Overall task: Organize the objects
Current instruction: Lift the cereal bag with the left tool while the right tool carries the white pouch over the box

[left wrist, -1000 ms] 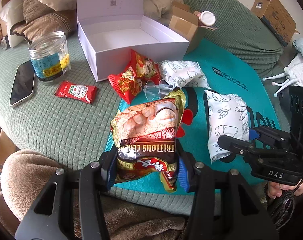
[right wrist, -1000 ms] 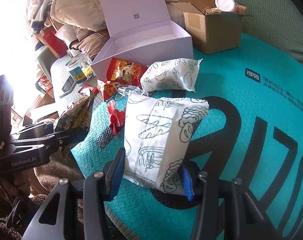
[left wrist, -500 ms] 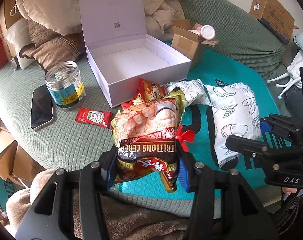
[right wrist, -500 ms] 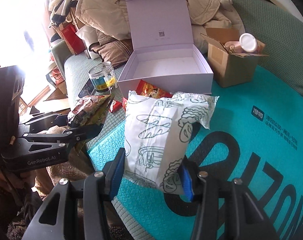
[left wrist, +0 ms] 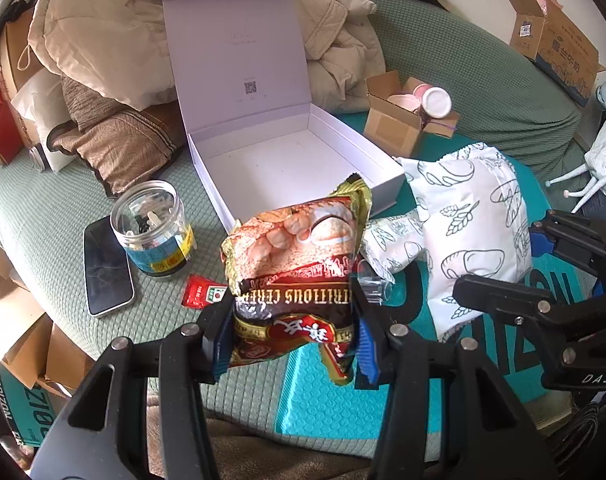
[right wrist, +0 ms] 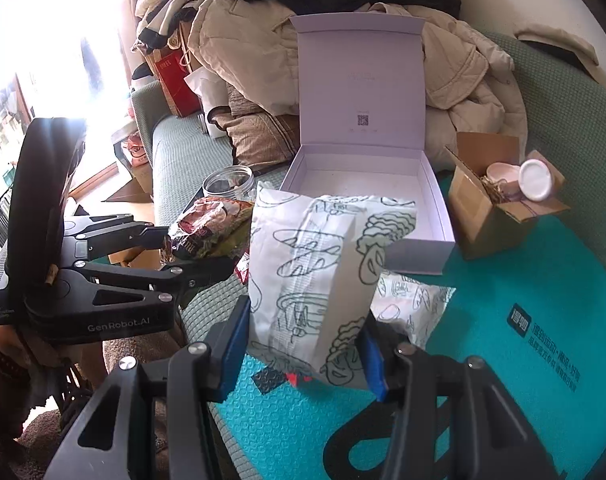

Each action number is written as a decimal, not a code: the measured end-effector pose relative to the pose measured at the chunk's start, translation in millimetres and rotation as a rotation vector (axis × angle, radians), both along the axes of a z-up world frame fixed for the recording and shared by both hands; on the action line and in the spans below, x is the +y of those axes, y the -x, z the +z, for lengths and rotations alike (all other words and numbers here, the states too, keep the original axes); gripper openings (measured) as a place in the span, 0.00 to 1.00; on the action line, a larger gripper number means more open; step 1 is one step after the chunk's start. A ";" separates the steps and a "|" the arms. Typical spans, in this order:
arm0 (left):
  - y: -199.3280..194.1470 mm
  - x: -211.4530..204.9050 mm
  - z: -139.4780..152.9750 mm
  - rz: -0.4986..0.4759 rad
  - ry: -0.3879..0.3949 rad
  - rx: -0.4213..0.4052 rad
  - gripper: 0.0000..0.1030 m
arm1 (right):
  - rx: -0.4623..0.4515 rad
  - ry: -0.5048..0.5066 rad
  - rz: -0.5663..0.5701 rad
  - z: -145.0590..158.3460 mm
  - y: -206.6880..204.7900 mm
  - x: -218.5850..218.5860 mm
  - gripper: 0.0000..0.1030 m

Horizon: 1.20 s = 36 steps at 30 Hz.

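- Both my grippers have risen from the teal mat (right wrist: pixel 523 360) since a second ago, and the white box (left wrist: pixel 287 168) that sat far off then now lies just ahead of both packets
- Green sofa (left wrist: pixel 43 216) carries everything; the teal mat covers its right part, with the white box resting at the mat's far left edge, lid upright and the tray showing only bare floor
- Small cardboard box (right wrist: pixel 491 208) stands just right of the white box, a white-capped bottle leaning in it
- My right gripper (right wrist: pixel 303 344) is clamped on the white bread packet (right wrist: pixel 323 272), blue pads pressed into its lower sides, the packet held upright in the air in front of the box's near wall
- My left gripper (left wrist: pixel 291 336) is likewise closed tight around the cereal bag (left wrist: pixel 295 276), gripping its lower half and holding it off the sofa near the box's near left corner
- A second bread packet (right wrist: pixel 411 304) lies flat on the mat beneath the lifted one
- Clear jar (left wrist: pixel 155 232) stands on the sofa left of the box, a phone (left wrist: pixel 107 268) lying just beside it
- Red ketchup sachet (left wrist: pixel 203 292) lies near the jar, partly behind my left finger
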<state>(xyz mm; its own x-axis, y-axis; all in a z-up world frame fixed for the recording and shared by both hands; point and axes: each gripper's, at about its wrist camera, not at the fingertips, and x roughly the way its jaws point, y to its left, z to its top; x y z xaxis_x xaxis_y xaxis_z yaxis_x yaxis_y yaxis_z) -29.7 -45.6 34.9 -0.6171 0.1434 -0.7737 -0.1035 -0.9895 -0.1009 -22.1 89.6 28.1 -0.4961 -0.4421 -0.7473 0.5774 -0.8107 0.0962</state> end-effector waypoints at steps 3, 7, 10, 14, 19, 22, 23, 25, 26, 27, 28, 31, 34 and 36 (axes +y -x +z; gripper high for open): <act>12.4 -7.4 4.0 0.008 -0.005 -0.002 0.46 | 0.013 -0.002 0.018 4.6 11.0 -7.0 0.49; 29.0 -13.4 9.3 0.019 0.022 0.013 0.46 | 0.026 -0.002 0.041 8.5 27.3 -15.4 0.49; 41.0 -17.3 12.4 0.020 0.022 0.015 0.46 | 0.031 -0.005 0.052 10.1 40.5 -20.2 0.49; 58.4 -21.5 14.5 0.014 0.025 0.005 0.46 | 0.042 -0.006 0.065 13.8 58.9 -23.9 0.49; 81.4 -24.4 15.4 0.008 0.043 0.000 0.46 | 0.057 -0.014 0.093 15.5 77.3 -30.5 0.49; 95.1 -23.3 16.2 -0.002 0.053 0.002 0.46 | 0.059 -0.016 0.100 15.5 88.8 -32.5 0.49; 99.6 -22.9 17.0 -0.007 0.055 0.006 0.46 | 0.059 -0.017 0.101 15.3 93.1 -32.7 0.49; 109.1 -23.5 18.2 -0.004 0.065 0.014 0.46 | 0.060 -0.015 0.101 15.4 101.8 -32.6 0.49; 113.9 -24.0 18.6 -0.004 0.068 0.015 0.46 | 0.061 -0.015 0.100 15.4 106.4 -32.0 0.49; 118.9 -24.2 19.0 -0.006 0.070 0.015 0.46 | 0.063 -0.016 0.101 15.5 110.5 -31.6 0.49; 123.2 -24.1 19.1 -0.007 0.073 0.016 0.46 | 0.066 -0.016 0.103 15.4 114.6 -30.8 0.49; 135.7 -22.9 18.3 -0.014 0.085 0.018 0.46 | 0.070 -0.012 0.108 14.6 127.3 -28.3 0.49; 148.1 -20.1 15.7 -0.021 0.096 0.018 0.46 | 0.062 -0.011 0.102 11.9 141.9 -25.3 0.49; 157.2 -18.6 13.3 -0.028 0.099 0.013 0.46 | 0.066 -0.011 0.097 11.0 150.4 -23.1 0.49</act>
<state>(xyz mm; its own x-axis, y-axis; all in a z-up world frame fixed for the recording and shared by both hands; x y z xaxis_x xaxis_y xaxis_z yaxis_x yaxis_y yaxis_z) -186.9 -64.2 48.2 -0.6243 0.0838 -0.7767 -0.1319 -0.9913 -0.0010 -172.5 66.5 39.1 -0.4993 -0.4826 -0.7196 0.6581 -0.7514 0.0473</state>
